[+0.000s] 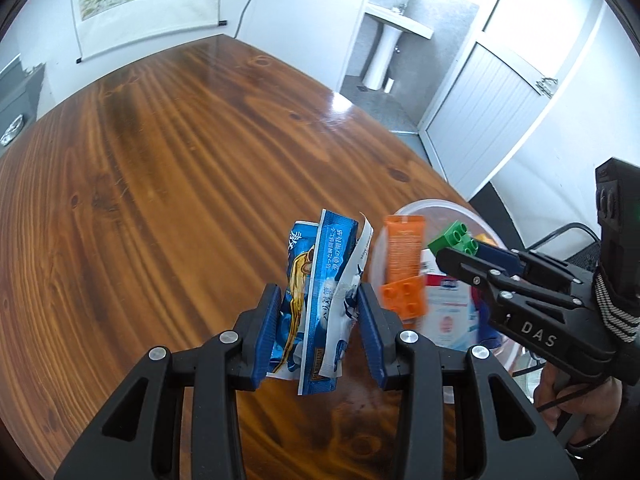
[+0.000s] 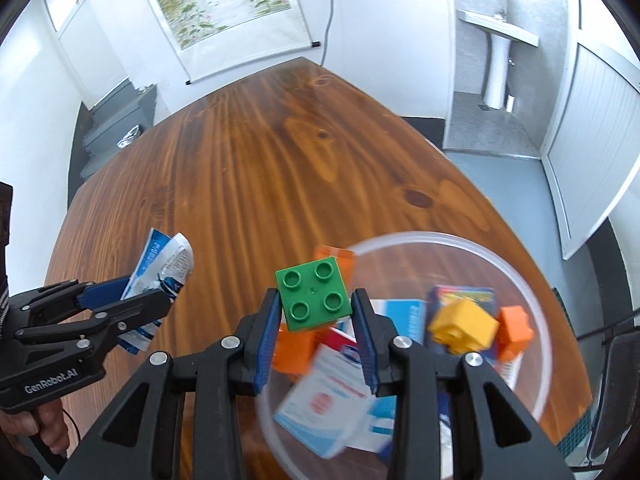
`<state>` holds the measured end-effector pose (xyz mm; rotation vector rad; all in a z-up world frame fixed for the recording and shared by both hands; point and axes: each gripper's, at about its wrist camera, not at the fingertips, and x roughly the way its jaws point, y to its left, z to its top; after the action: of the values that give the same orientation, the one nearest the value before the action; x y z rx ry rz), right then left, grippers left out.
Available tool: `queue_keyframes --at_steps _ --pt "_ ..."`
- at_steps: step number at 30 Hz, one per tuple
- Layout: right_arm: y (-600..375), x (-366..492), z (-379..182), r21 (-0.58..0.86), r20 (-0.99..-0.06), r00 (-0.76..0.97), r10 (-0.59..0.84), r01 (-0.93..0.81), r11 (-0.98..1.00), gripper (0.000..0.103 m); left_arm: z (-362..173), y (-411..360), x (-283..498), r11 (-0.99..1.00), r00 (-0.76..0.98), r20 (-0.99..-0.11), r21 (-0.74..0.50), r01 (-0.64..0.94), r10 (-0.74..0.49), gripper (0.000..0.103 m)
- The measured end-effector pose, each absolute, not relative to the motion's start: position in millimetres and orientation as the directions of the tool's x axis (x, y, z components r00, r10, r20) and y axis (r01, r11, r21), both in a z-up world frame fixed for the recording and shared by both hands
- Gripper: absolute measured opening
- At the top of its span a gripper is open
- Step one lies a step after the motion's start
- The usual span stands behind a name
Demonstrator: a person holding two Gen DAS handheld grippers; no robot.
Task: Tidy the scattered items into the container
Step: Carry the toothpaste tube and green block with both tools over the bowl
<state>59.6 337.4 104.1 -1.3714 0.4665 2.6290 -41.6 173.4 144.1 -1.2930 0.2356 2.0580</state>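
Beside the clear round plastic bowl (image 2: 532, 280) on the glossy wooden table (image 1: 160, 160), the "GenRobot.AI" left gripper (image 1: 320, 324) clamps crinkled blue-white sachets (image 1: 316, 292), while the "DAS" right gripper (image 2: 316, 320) pinches a studded green brick (image 2: 312, 298) over the bowl's rim.

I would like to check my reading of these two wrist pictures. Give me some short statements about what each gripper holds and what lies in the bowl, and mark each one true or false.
1. The right gripper is closed on a green toy brick. True.
2. The left gripper is empty. False: it grips blue and white snack packets.
3. The clear plastic bowl contains nothing. False: a yellow brick, orange bricks and small cartons lie in it.
4. The green toy brick is held above the bowl's near rim area, not yet dropped in. True.
5. The bowl stands on a wooden table. True.
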Motion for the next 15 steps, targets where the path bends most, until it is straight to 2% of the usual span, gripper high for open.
queue_keyframes --at_steps 7,15 --pt "370 85 90 0.184 -0.845 -0.535 -0.011 -0.271 -0.945 0.040 149 208 -21 -0.720 -0.242 -0.841 -0.225 -0.657 0.483 0.042" --pt "383 98 84 0.187 -0.860 -0.506 -0.071 -0.183 -0.965 0.039 151 234 -8 -0.713 -0.241 -0.839 -0.223 -0.665 0.487 0.042"
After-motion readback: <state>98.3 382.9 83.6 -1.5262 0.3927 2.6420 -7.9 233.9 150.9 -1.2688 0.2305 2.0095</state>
